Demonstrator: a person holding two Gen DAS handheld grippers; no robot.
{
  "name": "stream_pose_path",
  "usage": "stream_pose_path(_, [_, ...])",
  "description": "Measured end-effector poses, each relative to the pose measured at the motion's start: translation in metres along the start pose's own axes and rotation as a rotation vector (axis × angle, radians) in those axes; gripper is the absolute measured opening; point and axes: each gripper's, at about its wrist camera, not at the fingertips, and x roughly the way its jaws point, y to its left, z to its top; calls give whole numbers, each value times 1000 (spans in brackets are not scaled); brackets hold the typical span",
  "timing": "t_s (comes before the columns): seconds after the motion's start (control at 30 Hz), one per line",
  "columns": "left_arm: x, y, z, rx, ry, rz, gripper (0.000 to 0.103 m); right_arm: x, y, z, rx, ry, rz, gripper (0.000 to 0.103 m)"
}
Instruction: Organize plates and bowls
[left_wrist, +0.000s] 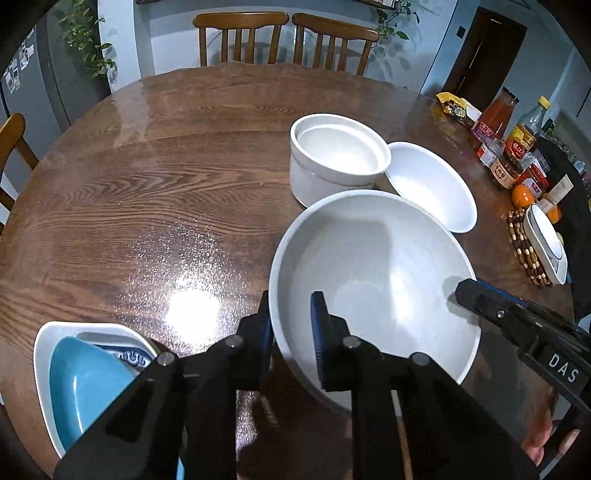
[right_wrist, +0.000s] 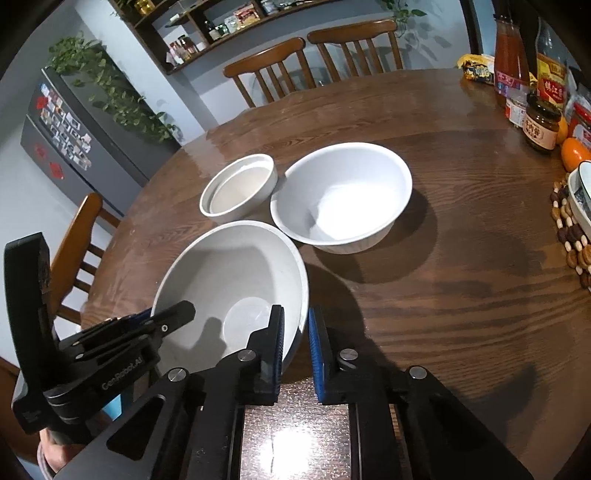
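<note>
A large pale grey bowl (left_wrist: 373, 266) (right_wrist: 236, 273) sits near the table's front edge. My left gripper (left_wrist: 291, 332) is shut on its near left rim, one pad outside the wall and one inside. My right gripper (right_wrist: 295, 343) is shut on the opposite rim; its tip (left_wrist: 465, 290) shows in the left wrist view. The left gripper (right_wrist: 181, 310) reaches in from the left in the right wrist view. Behind stand two nested small white bowls (left_wrist: 340, 155) (right_wrist: 240, 188) and a medium white bowl (left_wrist: 432, 184) (right_wrist: 343, 195).
A blue triangular dish (left_wrist: 85, 384) lies in a white dish at the front left, over a blue-patterned plate. Bottles and jars (left_wrist: 517, 140), an orange (left_wrist: 522, 195) and a beaded trivet (left_wrist: 524, 243) with a dish line the right edge. Wooden chairs (left_wrist: 240, 37) stand behind.
</note>
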Motion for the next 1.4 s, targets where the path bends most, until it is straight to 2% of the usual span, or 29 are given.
stream_pose_path(0.47, [-41,0,-31,36,-70,11,16,-30,20,-23,-62,-39,21,16])
stream_pose_path(0.87, [-27,-4,-55,44,-34,21,16,-29,15,-43,-63,-10,12,16])
stream_pose_path(1.4, [-26,-9,-59,56,-50,49,21,-29,15,-50,-57,-6,11,16])
